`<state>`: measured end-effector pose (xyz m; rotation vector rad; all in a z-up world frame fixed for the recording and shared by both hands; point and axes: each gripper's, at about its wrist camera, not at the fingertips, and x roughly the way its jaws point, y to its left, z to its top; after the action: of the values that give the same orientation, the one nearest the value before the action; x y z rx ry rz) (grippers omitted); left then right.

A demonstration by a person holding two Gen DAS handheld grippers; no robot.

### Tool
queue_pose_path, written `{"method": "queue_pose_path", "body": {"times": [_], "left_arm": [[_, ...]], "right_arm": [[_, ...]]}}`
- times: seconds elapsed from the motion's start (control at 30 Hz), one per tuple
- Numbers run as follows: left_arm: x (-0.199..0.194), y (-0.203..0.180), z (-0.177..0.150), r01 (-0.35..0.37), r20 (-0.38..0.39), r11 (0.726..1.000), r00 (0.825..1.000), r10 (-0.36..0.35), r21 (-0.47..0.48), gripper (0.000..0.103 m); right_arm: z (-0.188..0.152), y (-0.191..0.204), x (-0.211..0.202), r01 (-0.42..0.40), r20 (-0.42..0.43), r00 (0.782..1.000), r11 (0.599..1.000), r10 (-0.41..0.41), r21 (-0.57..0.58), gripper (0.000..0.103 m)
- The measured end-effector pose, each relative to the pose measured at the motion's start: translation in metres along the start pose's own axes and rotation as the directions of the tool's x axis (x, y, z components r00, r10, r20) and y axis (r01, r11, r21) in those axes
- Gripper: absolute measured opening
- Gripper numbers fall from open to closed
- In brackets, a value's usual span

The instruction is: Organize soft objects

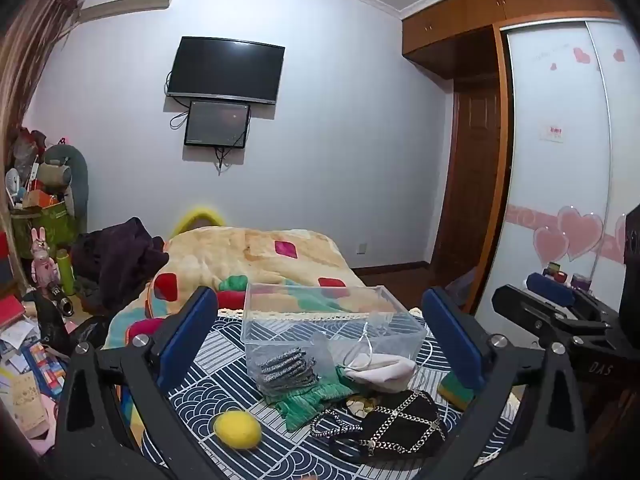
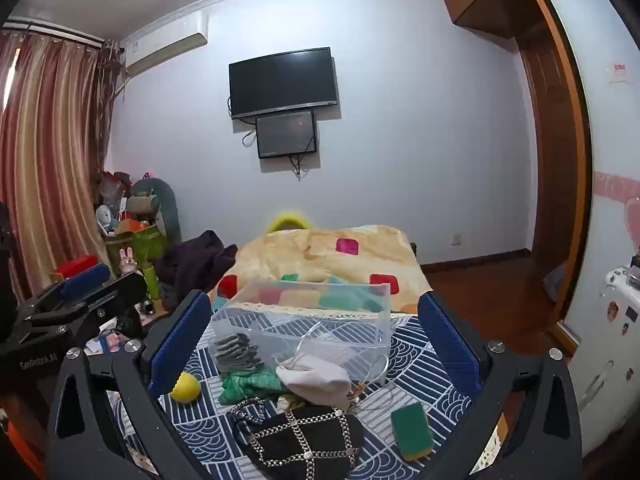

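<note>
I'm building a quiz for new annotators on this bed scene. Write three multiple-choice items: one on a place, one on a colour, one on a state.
1. Where does the yellow ball lie?
A. Inside the clear box
B. On the patterned cloth, outside the box
C. On the floor

2. What colour is the top of the sponge?
A. Green
B. Red
C. White

3. How is the left gripper?
A. Shut on the ball
B. Shut on the black bag
C. Open, holding nothing

Answers: 1 B, the ball sits on the cloth short of the clear box. 2 A, a green face over a yellow edge. 3 C, its fingers stand wide apart, nothing between them.
</note>
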<state>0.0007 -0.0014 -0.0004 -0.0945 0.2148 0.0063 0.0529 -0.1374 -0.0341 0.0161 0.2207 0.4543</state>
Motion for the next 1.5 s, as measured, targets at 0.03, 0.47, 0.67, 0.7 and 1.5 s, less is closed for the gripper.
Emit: {"method": "queue_pose_path", "body": {"times": [0.03,0.47,0.67,0.7,1.5], "left_arm": [[0.0,-0.002,0.0,0.001,-0.001,1.0,1.0,-0.001,0.003,0.103],[-0.003,-0.001,0.003,0.016,0.018,1.0,1.0,-0.016,-0.018,0.103],[-0.003,0.0,0.0,0.019,0.018,1.0,1.0,-0.019,-0.014,0.103],[-0.002,0.0,-0.001,0.018,0.017,1.0,1.0,-0.018,-0.012,0.103],[-0.003,0.001,-0.001,0.016,0.016,1.0,1.0,-0.016,-0.003,0.103]], "right_arm": [[0.0,0.0,0.0,-0.001,0.006,1.0,1.0,0.001,0.011,0.103],[-0.001,0.0,0.001,0.001,0.007,1.0,1.0,-0.001,0.006,0.103],[-0.002,0.0,0.0,0.0,0.003,1.0,1.0,0.0,0.005,0.103],[-0.002,0.0,0.0,-0.001,0.003,1.0,1.0,0.001,0.005,0.103],[-0.004,0.003,0.002,-0.002,-0.004,1.0,1.0,0.002,-0.005,0.103]]}}
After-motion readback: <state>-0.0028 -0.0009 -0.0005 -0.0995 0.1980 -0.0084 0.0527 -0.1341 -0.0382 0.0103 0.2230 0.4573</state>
